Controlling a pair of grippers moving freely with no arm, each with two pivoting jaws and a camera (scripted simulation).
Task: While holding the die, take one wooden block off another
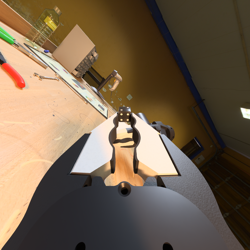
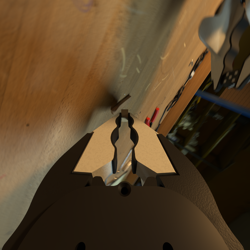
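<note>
Pale wood sits between the tips of your right gripper (image 2: 124, 117): a small light wooden block (image 2: 124, 116), pinched at its two sides, its far end sticking out a little past the tips. The jaws stand narrow, closed on it and on nothing else. Just beyond this block, up and to the left of it, lies a darker, flat wooden block (image 2: 120, 103) on the workbench (image 2: 54, 67) — its long axis runs slanted, from lower left to upper right. The two blocks look apart, so I judge the light one is already off; whether a small contact remains, you cannot tell from here.

Your left gripper (image 1: 124, 117) is clenched on the black die (image 1: 124, 114) with white dots, held at the very tips, above the bench. From the light block, this gripper hangs up and to the right — well apart, so the right one is nearer to both blocks.
</note>
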